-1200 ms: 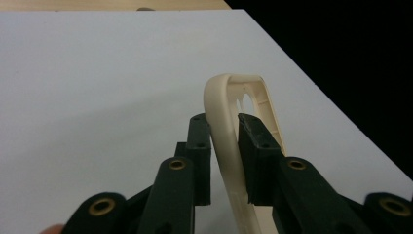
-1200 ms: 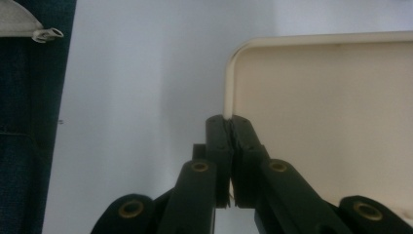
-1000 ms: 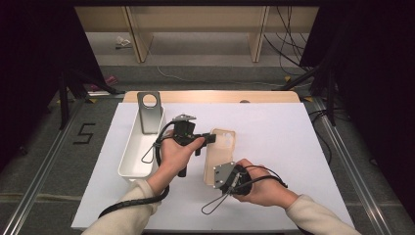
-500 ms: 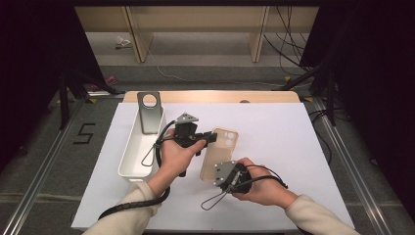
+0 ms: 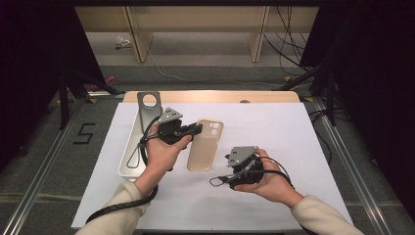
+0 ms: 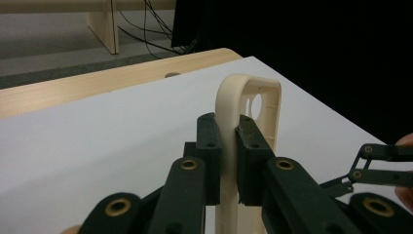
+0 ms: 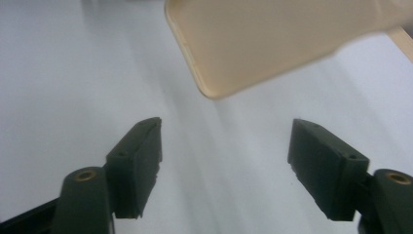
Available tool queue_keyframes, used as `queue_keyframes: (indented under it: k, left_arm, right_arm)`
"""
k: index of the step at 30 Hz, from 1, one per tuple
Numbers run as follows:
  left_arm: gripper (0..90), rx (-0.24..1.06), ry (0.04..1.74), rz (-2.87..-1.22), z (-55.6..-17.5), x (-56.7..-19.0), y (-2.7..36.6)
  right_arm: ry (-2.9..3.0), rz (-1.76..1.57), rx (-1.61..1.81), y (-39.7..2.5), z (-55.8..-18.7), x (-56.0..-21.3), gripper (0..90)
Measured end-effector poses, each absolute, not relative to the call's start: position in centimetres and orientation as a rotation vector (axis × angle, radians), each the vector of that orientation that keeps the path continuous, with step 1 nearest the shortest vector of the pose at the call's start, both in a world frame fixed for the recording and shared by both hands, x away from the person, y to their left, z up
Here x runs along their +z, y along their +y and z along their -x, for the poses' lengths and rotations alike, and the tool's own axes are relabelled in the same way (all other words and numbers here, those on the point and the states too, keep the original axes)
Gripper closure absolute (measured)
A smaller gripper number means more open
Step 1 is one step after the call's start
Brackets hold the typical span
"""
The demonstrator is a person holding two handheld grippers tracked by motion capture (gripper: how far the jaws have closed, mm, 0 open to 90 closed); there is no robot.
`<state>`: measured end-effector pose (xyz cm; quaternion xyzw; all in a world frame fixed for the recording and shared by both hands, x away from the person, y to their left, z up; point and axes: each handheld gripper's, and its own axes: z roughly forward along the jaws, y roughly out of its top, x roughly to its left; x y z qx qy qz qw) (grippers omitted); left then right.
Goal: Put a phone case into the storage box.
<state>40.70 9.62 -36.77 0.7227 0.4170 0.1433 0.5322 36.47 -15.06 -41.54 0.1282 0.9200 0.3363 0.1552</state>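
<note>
Now pinched narrow in the left gripper (image 6: 228,161): phone case (image 5: 205,144), held by one long rim, likely so the shell can be carried clear of the sheet. Camera cutout end ahead of the jaws, plain end trailing back toward the right gripper (image 7: 224,165). Jaws there spread wide, holding nothing, case corner just beyond the tips. Tray (image 5: 128,166) close behind the left hand (image 5: 161,152); bare white sheet (image 5: 274,127) ahead and to the sides, ample room.

The phone case (image 5: 205,145) lies at the centre of the surface (image 5: 293,137), with the metal tray (image 5: 128,161) to its left and the right gripper (image 5: 234,169) to its right.
</note>
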Motion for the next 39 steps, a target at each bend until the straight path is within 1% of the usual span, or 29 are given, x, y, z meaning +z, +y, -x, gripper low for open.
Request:
queue_keyframes:
  k: [5, 14, 28, 39]
  left_arm:
    - [82.1, 0.362, 0.994, -1.687, -40.5, -36.3, 10.7]
    - [82.1, 0.387, 0.969, -1.64, -40.3, -35.1, 12.3]
    - [82.0, 0.417, 0.957, -1.601, -40.3, -33.8, 13.9]
    - [82.0, 0.447, 0.953, -1.595, -40.3, -33.1, 15.1]
  right_arm:
    - [2.617, -0.453, 1.018, -16.1, -36.8, -41.5, 23.8]
    - [2.544, -0.604, 1.127, -18.1, -37.1, -41.1, 19.9]
    - [2.445, -0.746, 1.226, -21.1, -37.0, -40.9, 19.8]
    - [2.408, -0.792, 1.237, -22.2, -37.0, -40.9, 19.4]
